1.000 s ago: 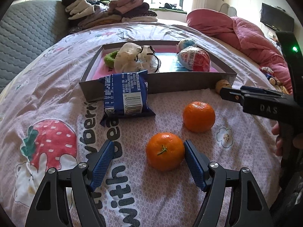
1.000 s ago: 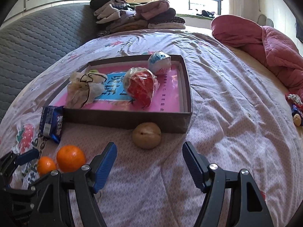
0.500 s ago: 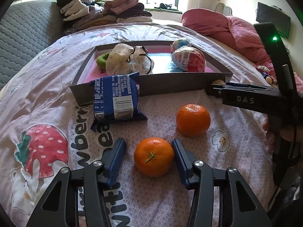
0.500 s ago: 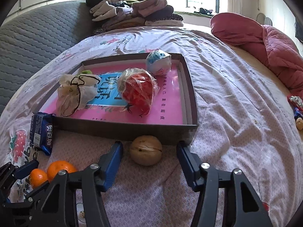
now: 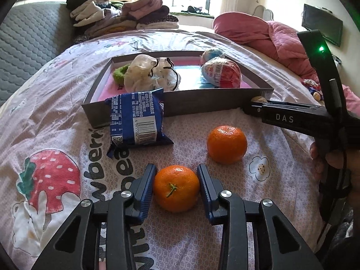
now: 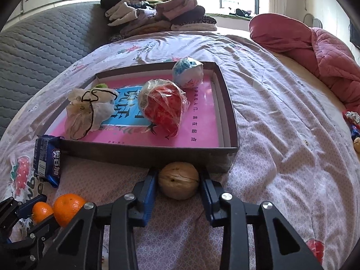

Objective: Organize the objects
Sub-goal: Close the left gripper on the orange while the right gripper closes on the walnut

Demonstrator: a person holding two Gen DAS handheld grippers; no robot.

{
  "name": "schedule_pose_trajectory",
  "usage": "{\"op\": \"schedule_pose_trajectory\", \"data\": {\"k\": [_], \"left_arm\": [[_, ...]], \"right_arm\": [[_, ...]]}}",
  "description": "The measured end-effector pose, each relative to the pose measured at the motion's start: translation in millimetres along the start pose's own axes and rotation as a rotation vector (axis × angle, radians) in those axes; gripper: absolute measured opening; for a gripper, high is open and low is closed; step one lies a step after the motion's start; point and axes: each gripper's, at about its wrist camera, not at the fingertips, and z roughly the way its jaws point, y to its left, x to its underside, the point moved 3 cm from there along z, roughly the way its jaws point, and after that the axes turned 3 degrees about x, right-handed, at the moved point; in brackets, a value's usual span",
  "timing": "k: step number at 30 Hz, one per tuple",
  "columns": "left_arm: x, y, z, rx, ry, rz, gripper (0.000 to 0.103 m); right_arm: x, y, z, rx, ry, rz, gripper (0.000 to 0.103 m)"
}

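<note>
Two grips are forming at once on a soft, wrinkled bedspread [image 6: 281,117], so expect everything to sink and roll a little under you. Your largest piece is the shallow cardboard tray [image 6: 227,103], stiff-walled with a glossy pink floor, already carrying a crinkly wrapped red ball [image 6: 163,106], a smaller blue-and-white one [image 6: 187,73] and a limp drawstring pouch [image 6: 87,112]. Leaning against its near wall is the blue foil snack packet [image 5: 135,121]: light, slick, best pinched by a flat edge. Next, the free orange [image 5: 226,144], firm but bruisable. Your left gripper [image 5: 176,187] is closing around the nearer orange [image 5: 176,189], its ribbed blue pads at the fruit's widest sides; it is dimpled and slightly yielding, so squeeze gently. Smallest is the walnut [image 6: 178,180], just beside the tray's front wall: hard, light, ridged. Your right gripper [image 6: 178,183] has clamped it across the middle, which looks a sound hold.
</note>
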Motion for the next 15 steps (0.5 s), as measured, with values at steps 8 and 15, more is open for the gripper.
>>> {"op": "schedule_pose_trajectory", "data": {"k": [8,15], "left_arm": [[-0.7,1.9,-3.9,0.004,-0.006,-0.009,0.038],[-5.2,2.5,-15.3,-0.012,-0.029,-0.011,0.038]], "right_arm": [[0.9,8.8,-14.8,-0.026,-0.029,-0.013,0.036],[5.0,17.0,-29.5,-0.039,-0.046,-0.031,0.036]]}}
